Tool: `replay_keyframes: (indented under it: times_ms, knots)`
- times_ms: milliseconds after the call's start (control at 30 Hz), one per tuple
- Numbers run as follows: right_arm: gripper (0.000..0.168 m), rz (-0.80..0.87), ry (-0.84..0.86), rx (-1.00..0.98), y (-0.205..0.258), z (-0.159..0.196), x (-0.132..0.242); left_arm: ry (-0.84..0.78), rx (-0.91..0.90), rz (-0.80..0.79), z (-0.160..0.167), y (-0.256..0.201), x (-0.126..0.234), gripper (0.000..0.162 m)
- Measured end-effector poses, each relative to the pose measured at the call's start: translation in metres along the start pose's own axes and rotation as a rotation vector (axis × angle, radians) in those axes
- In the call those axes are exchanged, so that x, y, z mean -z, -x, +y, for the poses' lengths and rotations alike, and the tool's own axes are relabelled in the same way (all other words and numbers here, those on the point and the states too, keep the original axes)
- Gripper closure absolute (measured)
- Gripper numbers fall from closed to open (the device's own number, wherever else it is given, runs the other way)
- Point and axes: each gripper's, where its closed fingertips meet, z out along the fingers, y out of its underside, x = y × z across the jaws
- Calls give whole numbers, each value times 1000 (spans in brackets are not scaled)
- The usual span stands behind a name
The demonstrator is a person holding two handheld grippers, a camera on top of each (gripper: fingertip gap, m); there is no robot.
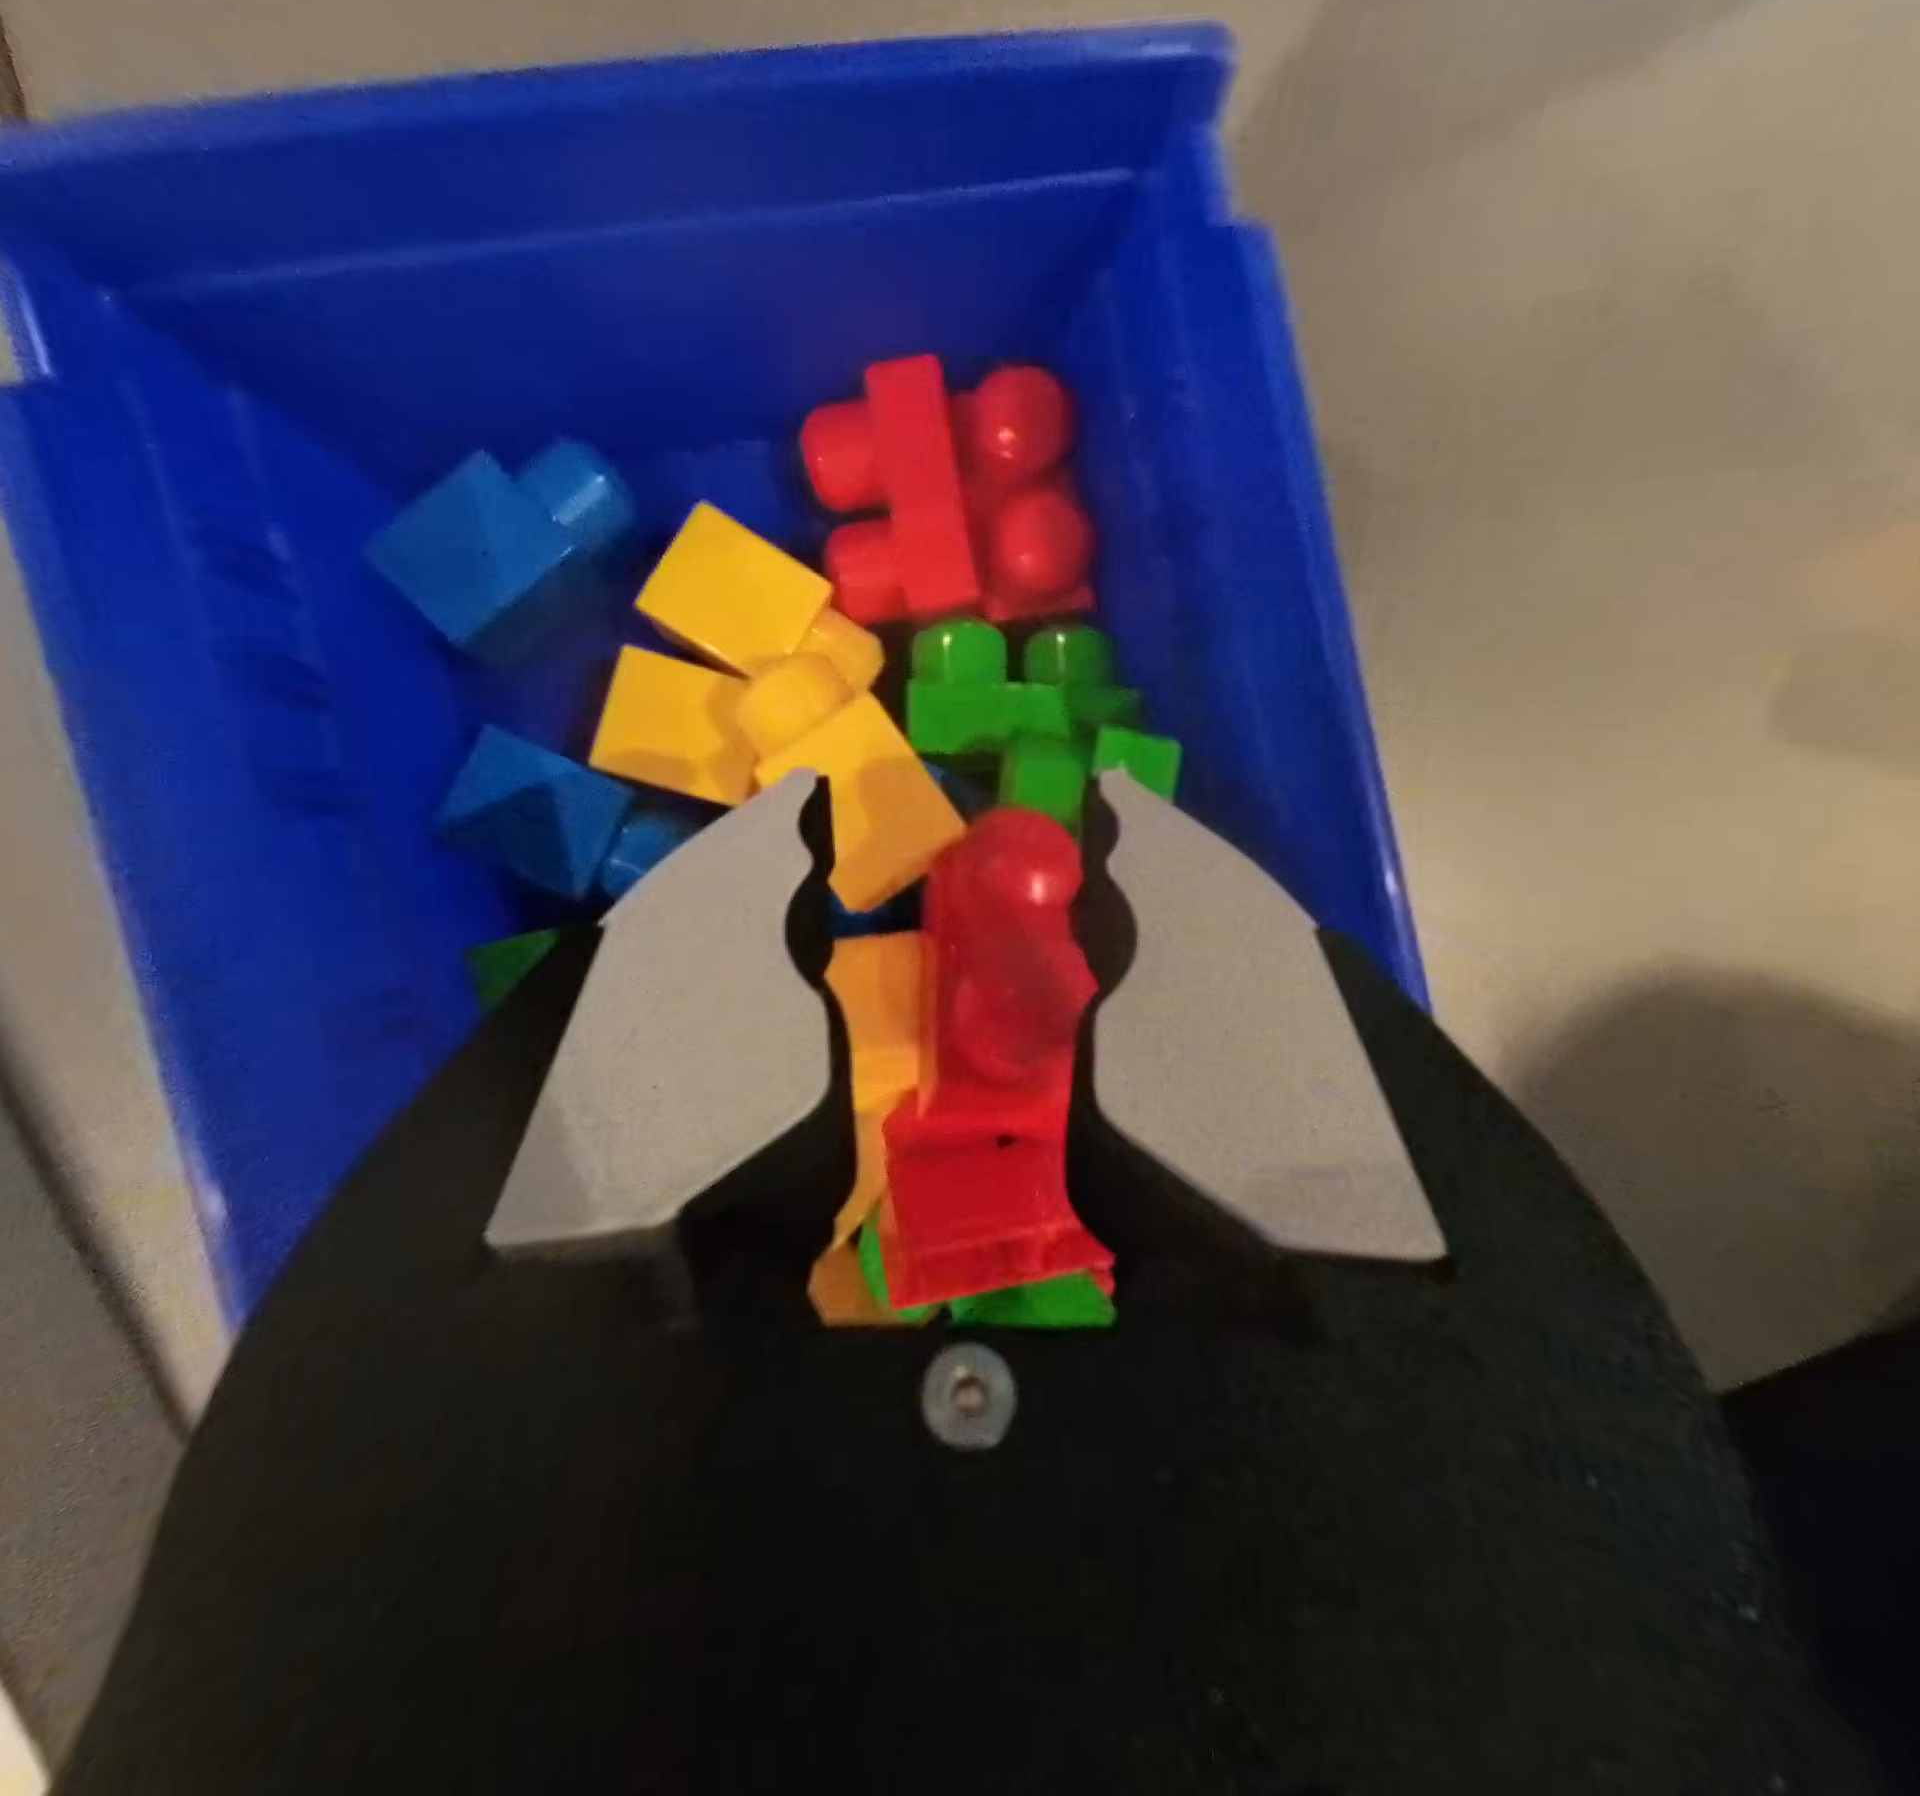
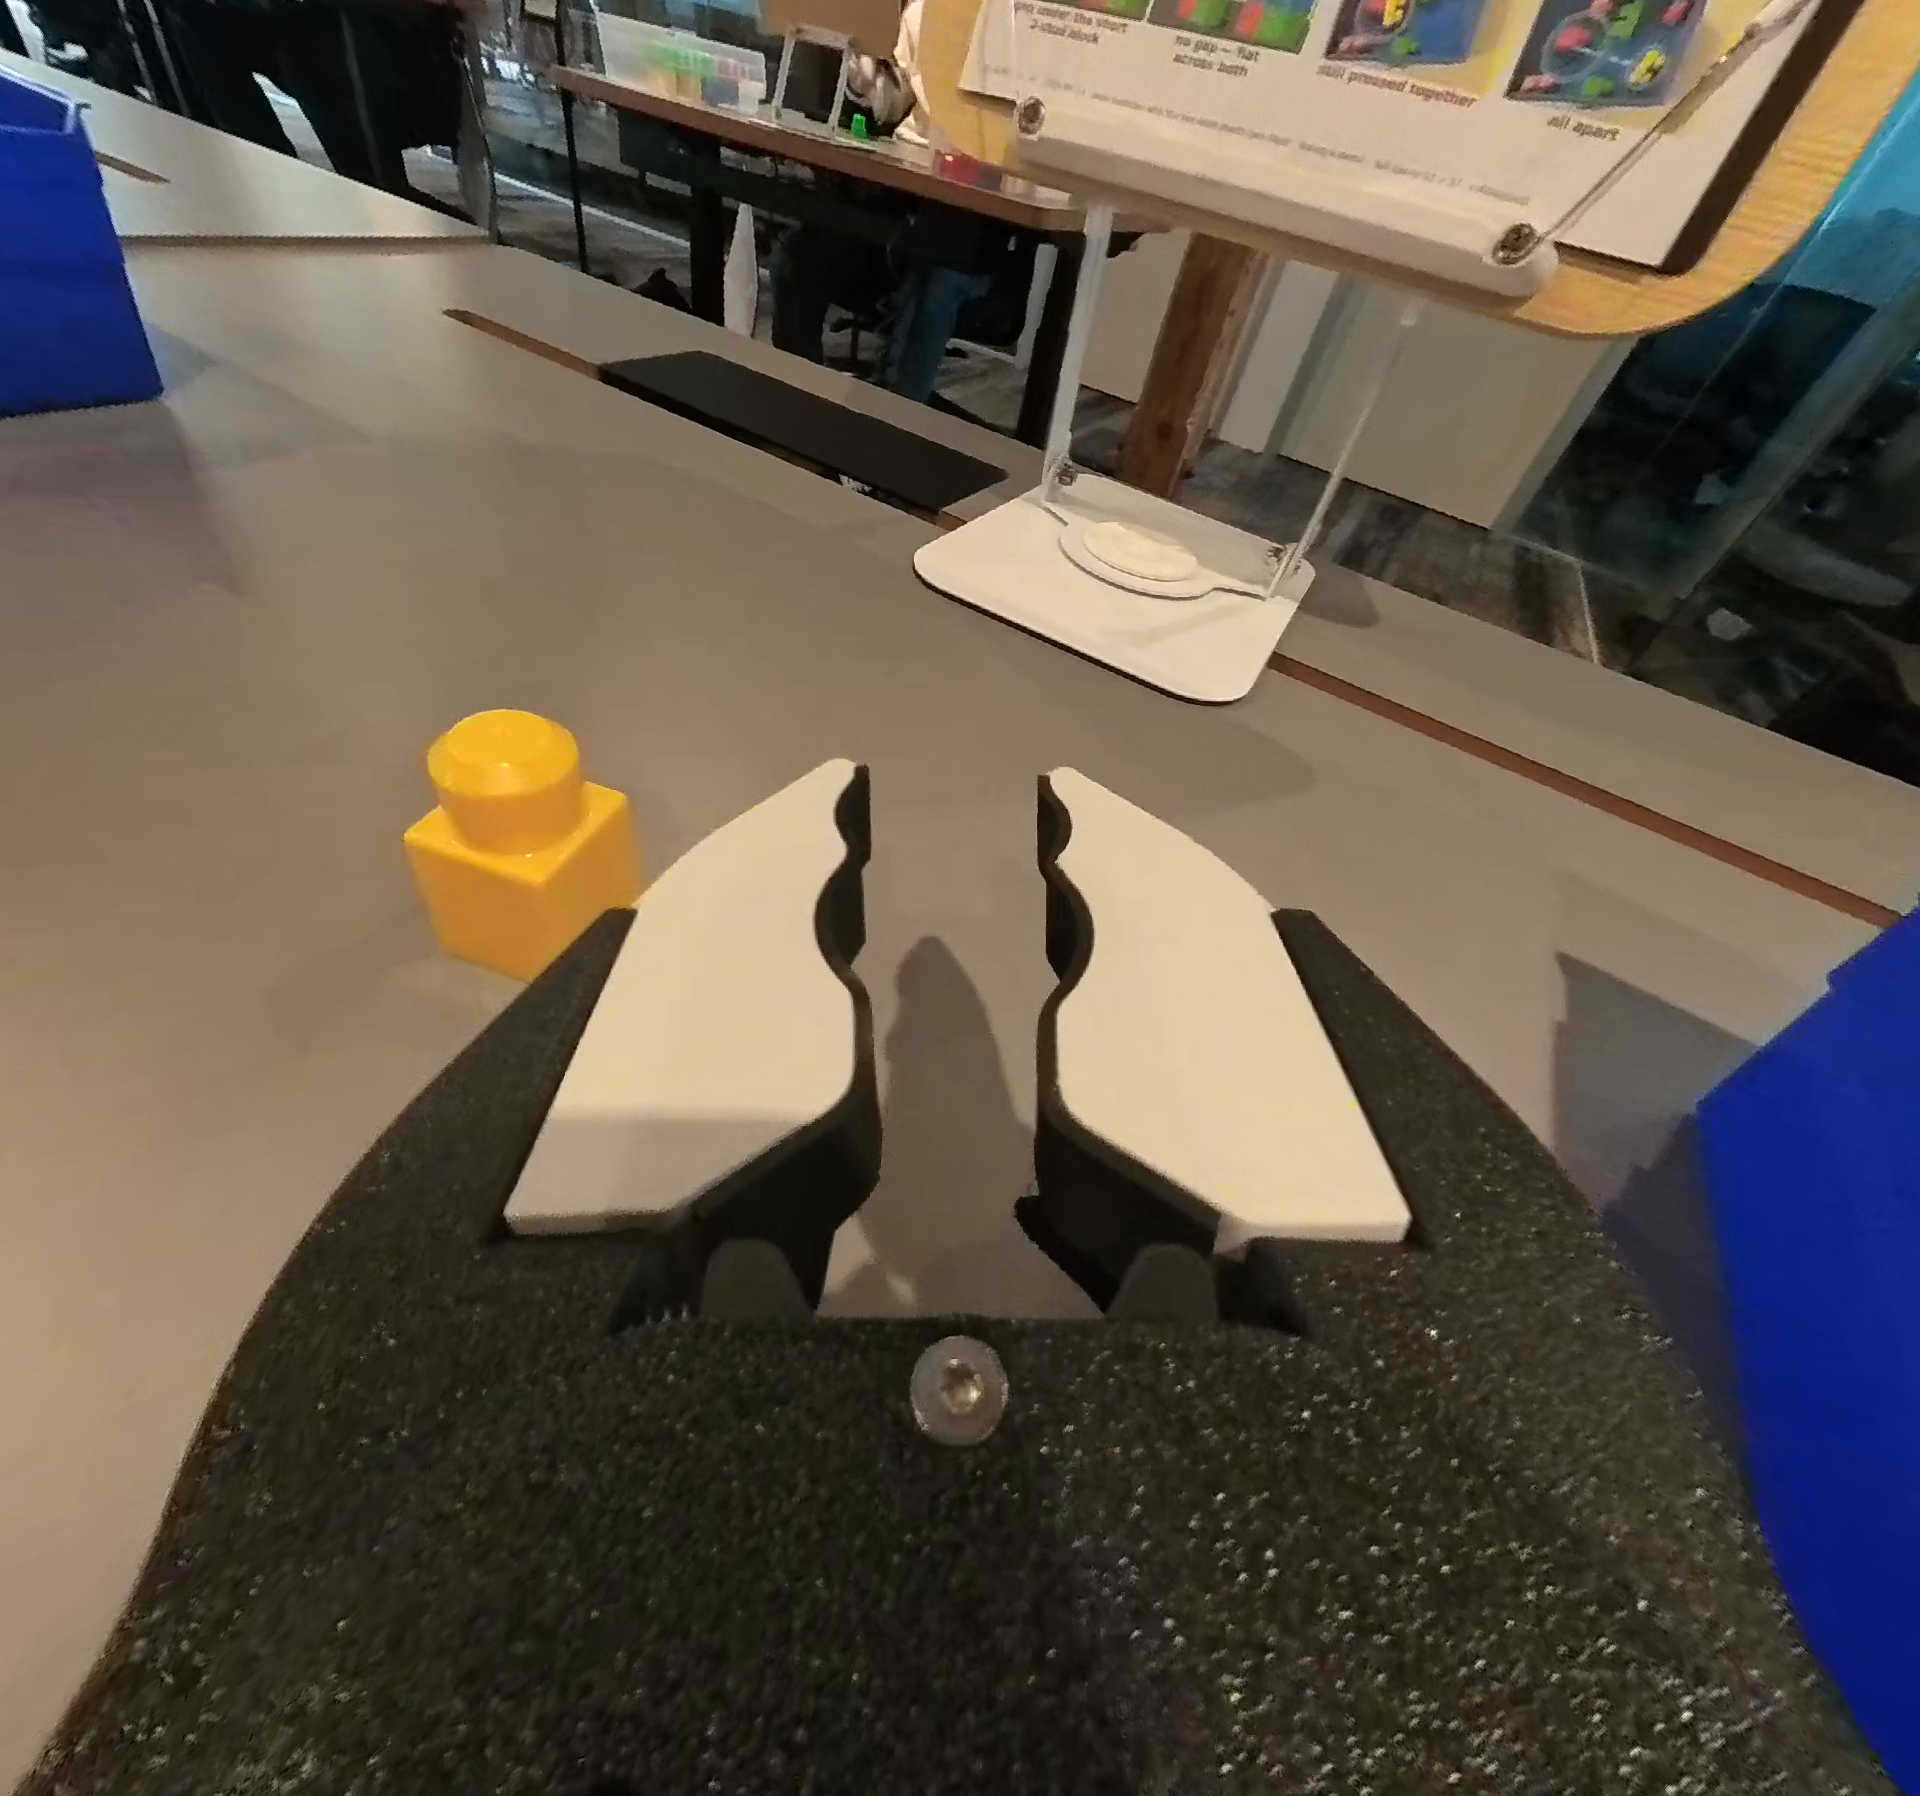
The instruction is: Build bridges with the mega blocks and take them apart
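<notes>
In the left wrist view a blue bin (image 1: 644, 219) holds loose mega blocks: red (image 1: 935, 489), yellow (image 1: 727, 603), green (image 1: 997, 697) and blue (image 1: 488, 541). My left gripper (image 1: 961, 790) hangs over the bin with its jaws apart. A red two-stud block (image 1: 997, 1019) lies lengthwise between the fingers, against the right one and clear of the left, over yellow and green blocks. In the right wrist view my right gripper (image 2: 954, 790) is open and empty just above the grey table (image 2: 520, 551). A yellow one-stud block (image 2: 514, 842) stands upright on the table just left of its left finger.
A blue bin (image 2: 1818, 1279) is close on the right of the right gripper, and another blue bin (image 2: 52, 271) stands at the far left. A white stand (image 2: 1122, 593) with an instruction board (image 2: 1351, 32) sits at the table's far edge. Other tables lie beyond. Spacing between my two grippers at the tips: around 50 centimetres.
</notes>
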Motion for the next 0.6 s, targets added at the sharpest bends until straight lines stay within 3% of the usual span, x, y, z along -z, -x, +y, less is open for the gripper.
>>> replay_keyframes:
  times_ms: [267,333,433,600]
  knots:
    - [139,13,-9,55,2,-3,1,352,226,-55,22,21,-30,95]
    - [139,11,-12,59,3,-4,1,391,224,-77,26,23,-34,98]
    - [139,8,-12,62,4,-4,1,420,210,-85,27,20,-39,120]
    - [139,5,-22,66,5,-5,2,436,152,-140,25,19,-37,123]
